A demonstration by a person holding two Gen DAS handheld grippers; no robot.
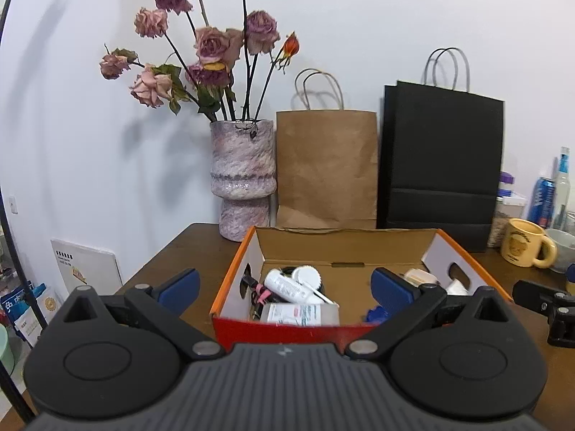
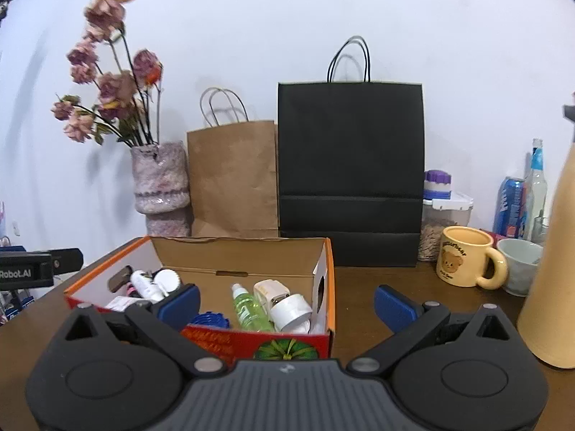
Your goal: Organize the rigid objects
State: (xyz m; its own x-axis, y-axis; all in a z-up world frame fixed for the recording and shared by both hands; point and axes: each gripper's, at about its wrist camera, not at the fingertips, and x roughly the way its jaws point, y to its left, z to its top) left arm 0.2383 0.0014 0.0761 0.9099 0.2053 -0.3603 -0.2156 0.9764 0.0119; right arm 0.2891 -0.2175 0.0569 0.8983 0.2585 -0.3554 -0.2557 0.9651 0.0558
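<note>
Cardboard box, 12 o'clock on tabletop: contents gathered; left claw and right claw spread empty, next pick unchosen.

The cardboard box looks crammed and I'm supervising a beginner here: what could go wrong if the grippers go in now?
1. The cardboard box holds loose items lying against each other; gripping the green spray bottle may nudge the white round container beside it.
2. The yellow mug and pale bowl stand close on the right, so a wide swing of the open right gripper might knock them.
3. The left gripper, also open, hovers at the box's near wall and could shove it.
</note>
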